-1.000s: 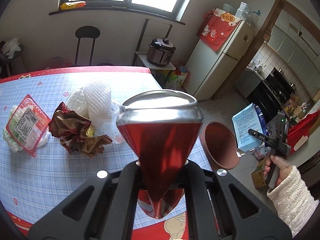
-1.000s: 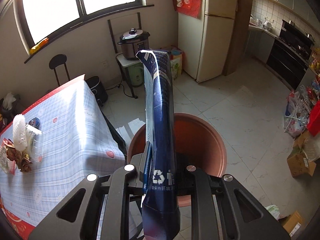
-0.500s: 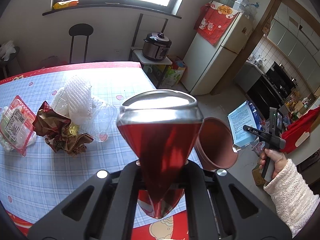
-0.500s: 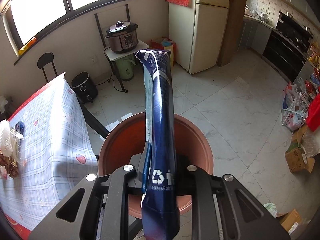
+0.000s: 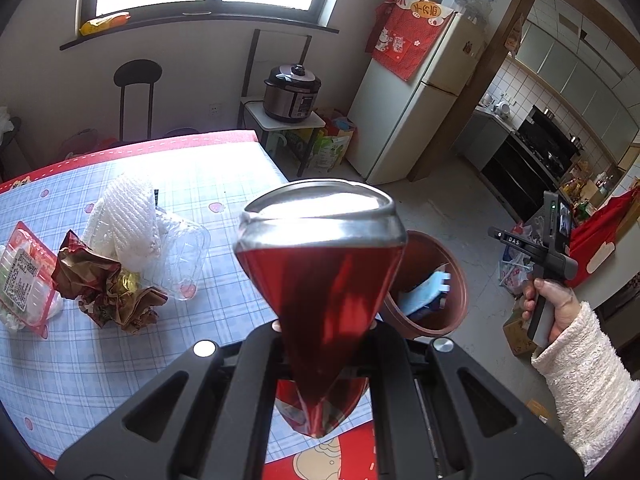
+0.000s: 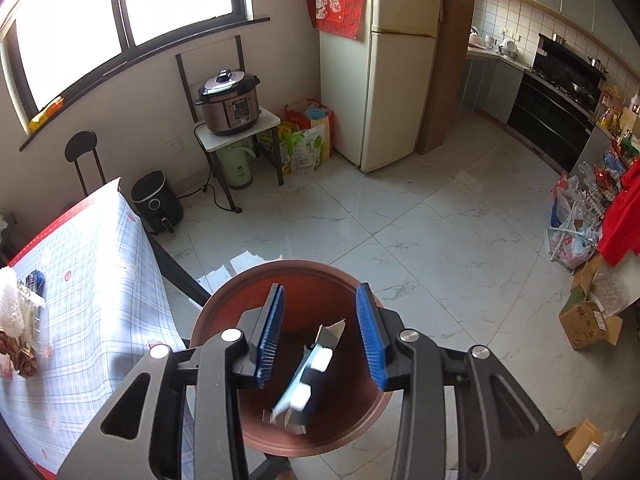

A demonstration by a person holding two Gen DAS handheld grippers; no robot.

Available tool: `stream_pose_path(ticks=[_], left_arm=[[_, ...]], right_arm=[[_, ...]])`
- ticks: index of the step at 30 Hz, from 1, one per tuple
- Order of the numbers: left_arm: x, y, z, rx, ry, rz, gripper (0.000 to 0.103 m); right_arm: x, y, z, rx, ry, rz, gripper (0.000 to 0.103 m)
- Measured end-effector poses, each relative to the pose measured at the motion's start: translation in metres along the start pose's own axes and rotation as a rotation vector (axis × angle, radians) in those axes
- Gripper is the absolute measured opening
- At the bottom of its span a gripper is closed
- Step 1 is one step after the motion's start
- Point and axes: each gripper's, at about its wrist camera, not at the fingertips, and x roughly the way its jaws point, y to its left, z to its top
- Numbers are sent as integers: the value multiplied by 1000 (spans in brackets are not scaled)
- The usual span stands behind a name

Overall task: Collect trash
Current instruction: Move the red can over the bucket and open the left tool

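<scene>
Dropped from the right gripper (image 6: 320, 332), whose jaws are opening with nothing between them, the blue carton (image 6: 306, 376) now lies in the brown bin (image 6: 224, 312); left gripper (image 5: 324, 344) stays clamped on a crushed red can (image 5: 320, 276), remaining wrappers (image 5: 108, 280) farther left on the table (image 5: 208, 280)

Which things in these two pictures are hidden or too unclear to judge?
- Left wrist view: the red can covers the left gripper's pad tips and part of the bin.
- Right wrist view: the blue carton in the bin is motion-blurred; print unreadable.
- Right wrist view: table trash is cut by the left edge.
</scene>
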Motion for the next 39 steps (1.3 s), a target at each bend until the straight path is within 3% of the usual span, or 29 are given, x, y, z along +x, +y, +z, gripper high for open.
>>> stream_pose_path(ticks=[1,6,8,14,24,39], left_arm=[[1,-3,1,6,1,-8,7],[10,-17,4,44,12,-48,7],[15,-23,5,61,18,-66,7],[28,-50,10,122,32,-125,7],[57,-119,26,221,51,-230,7],[148,-248,74,337,101,-345,10]], right_arm=[[-6,-2,1,3,-9,-3,47],[-44,-10,6,15,-82,-20,90],[-57,-11,6,8,-89,-21,96],[-99,-14,4,-8,-83,41,97],[-171,-34,1,16,-170,-23,97],[-188,-91,-10,121,-189,-74,97]])
